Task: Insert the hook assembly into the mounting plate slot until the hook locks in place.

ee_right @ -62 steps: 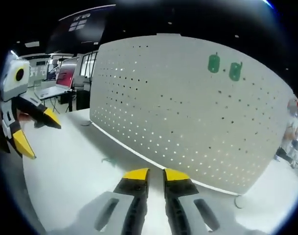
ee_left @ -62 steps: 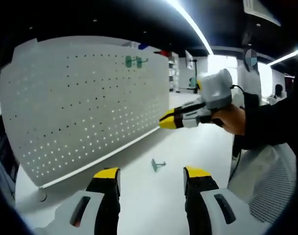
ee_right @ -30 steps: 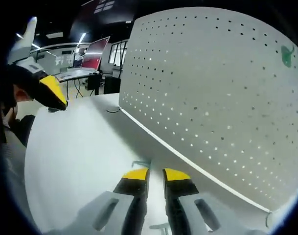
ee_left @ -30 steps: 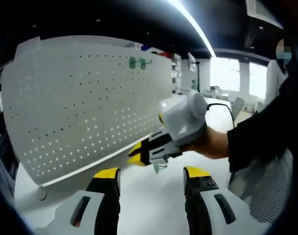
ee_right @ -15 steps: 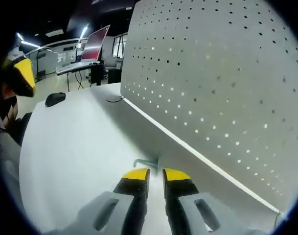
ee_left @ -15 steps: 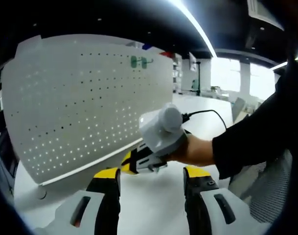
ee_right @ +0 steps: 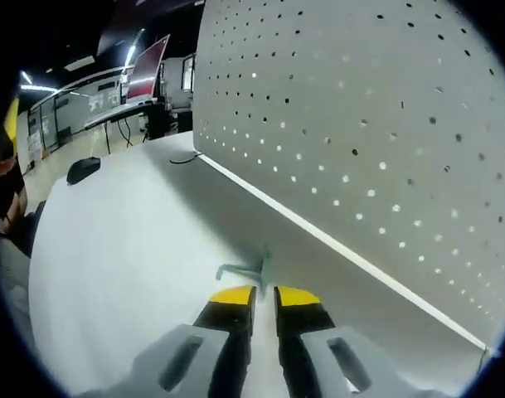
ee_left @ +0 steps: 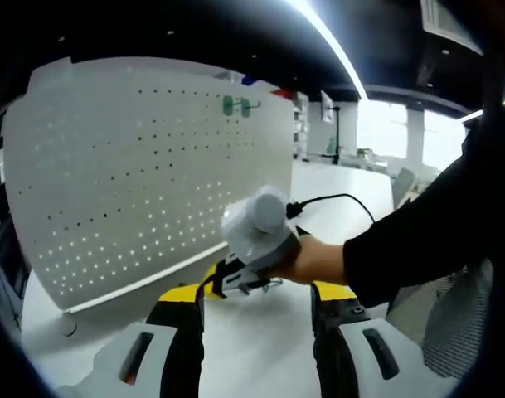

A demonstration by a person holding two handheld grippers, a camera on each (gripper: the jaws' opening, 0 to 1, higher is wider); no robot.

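Jaws of our right gripper (ee_right: 264, 297) stood nearly shut just short of the green hook (ee_right: 250, 268) on the table (ee_right: 119, 274); the left gripper (ee_left: 256, 296), spread wide, faced the pegboard (ee_left: 136, 174) bearing two mounted hooks (ee_left: 237, 105).

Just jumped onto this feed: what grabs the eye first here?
The big white perforated board standing on the white table dominates. Just ahead of the right gripper, whose fingers are nearly closed, a small green hook lies on the table. Two more green hooks hang high on the board.
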